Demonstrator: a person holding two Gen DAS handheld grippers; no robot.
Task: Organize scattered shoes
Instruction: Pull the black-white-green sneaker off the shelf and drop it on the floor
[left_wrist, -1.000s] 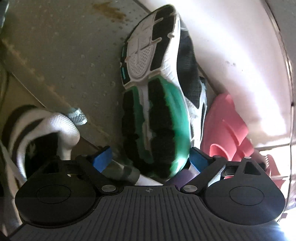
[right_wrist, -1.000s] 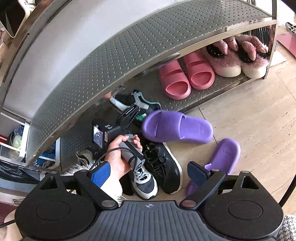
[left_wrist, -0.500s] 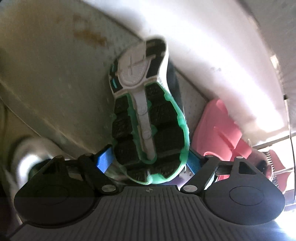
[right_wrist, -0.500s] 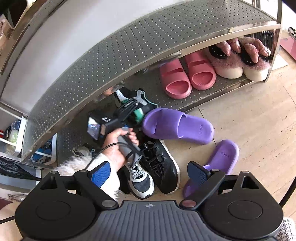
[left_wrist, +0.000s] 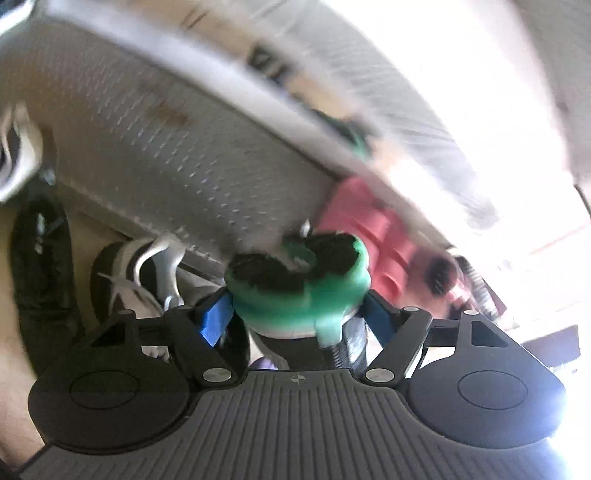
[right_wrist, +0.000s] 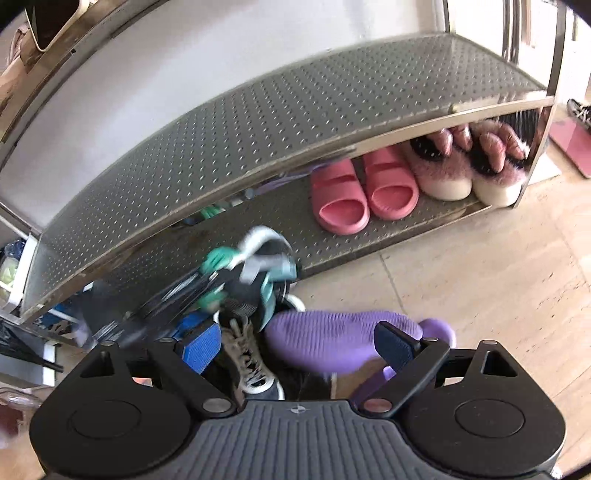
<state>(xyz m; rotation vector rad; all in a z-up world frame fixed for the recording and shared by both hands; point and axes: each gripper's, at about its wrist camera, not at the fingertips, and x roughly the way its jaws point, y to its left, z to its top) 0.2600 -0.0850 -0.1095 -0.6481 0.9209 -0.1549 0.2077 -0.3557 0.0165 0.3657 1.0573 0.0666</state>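
Left claw (left_wrist: 295, 317) is closing on the heel of the green-soled sneaker (left_wrist: 297, 284), carrying it just off the rack's bottom shelf (right_wrist: 369, 236); next it needs setting upright beside the pink slides (right_wrist: 364, 194); right claw (right_wrist: 295, 347) hangs wide apart, empty.

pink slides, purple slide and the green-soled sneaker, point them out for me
pink slides (right_wrist: 360, 194), right wrist view, on the strap of the left one
purple slide (right_wrist: 332, 341), right wrist view, on its ribbed sole
green-soled sneaker (left_wrist: 295, 291), left wrist view, on the green heel of the sole
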